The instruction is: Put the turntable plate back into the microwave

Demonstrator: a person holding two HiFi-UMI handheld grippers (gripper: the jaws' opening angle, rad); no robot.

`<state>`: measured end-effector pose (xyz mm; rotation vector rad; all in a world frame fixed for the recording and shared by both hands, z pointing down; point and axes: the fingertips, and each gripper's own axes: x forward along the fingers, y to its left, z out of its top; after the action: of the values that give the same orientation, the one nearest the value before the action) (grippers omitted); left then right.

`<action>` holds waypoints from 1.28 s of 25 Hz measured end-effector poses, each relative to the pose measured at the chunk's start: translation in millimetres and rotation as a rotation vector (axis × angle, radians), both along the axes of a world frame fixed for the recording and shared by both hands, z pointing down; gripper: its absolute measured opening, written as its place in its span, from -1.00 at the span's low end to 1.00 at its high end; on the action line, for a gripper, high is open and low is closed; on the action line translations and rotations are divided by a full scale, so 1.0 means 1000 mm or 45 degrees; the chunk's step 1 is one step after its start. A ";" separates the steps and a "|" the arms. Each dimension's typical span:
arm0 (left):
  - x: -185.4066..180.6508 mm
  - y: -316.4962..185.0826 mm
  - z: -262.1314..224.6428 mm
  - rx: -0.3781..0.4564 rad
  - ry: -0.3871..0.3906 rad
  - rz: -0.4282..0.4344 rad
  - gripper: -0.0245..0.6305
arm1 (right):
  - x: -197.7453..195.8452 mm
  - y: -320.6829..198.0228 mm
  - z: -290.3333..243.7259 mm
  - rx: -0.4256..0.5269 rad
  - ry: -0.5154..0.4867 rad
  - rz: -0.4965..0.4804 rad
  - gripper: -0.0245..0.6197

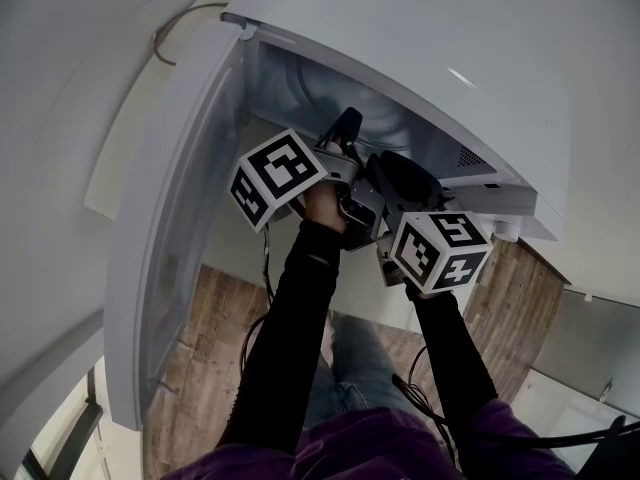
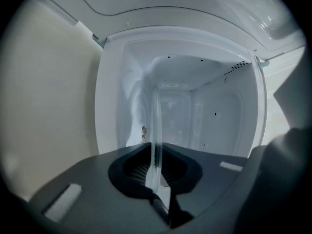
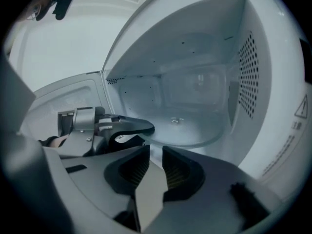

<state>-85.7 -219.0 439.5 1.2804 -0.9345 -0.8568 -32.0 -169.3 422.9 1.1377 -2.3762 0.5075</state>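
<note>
The clear glass turntable plate (image 3: 195, 130) lies roughly flat, low inside the white microwave (image 1: 400, 48), over the cavity floor; whether it rests there I cannot tell. My left gripper (image 3: 127, 128) is shut on the plate's near left rim. In the left gripper view the plate (image 2: 156, 121) shows edge-on, pinched between the jaws of the left gripper (image 2: 156, 152). My right gripper (image 3: 156, 165) is just outside the opening, right of the left one, open with nothing between its jaws. In the head view both grippers, left (image 1: 345, 128) and right (image 1: 400, 173), reach into the opening.
The microwave door (image 1: 170, 238) hangs open to the left. A perforated vent (image 3: 246, 77) covers the cavity's right wall. The drive hub (image 3: 176, 121) shows through the glass. Wooden floor (image 1: 200, 328) lies below, and cables trail from the grippers.
</note>
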 end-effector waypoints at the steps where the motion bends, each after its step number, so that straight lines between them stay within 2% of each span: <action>1: 0.000 0.000 0.000 -0.001 -0.001 0.002 -0.85 | 0.000 0.000 0.000 0.001 -0.001 0.003 -0.65; 5: 0.000 0.000 0.000 -0.008 -0.007 0.015 -0.87 | 0.000 0.000 0.000 0.032 0.031 0.001 -0.65; 10: 0.001 0.000 0.000 -0.011 0.011 0.019 -0.88 | 0.003 0.000 -0.002 0.112 0.133 0.016 -0.65; 19: 0.007 -0.001 0.002 0.000 -0.021 0.057 -0.88 | 0.010 -0.007 0.000 0.101 0.063 0.101 -0.65; 25: 0.008 0.000 0.002 -0.004 -0.028 0.127 -0.88 | 0.012 -0.014 -0.001 0.094 0.031 0.151 -0.65; 30: 0.007 0.001 0.003 -0.022 0.027 0.118 -0.85 | 0.010 -0.014 -0.002 0.125 0.058 0.128 -0.65; 32: 0.007 0.001 0.003 -0.032 0.043 0.111 -0.85 | 0.009 -0.013 -0.001 0.163 0.124 0.101 -0.65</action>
<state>-78.5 -218.3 443.0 1.2722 -0.8541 -0.7940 -23.1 -181.8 421.6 1.2870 -2.3147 0.3212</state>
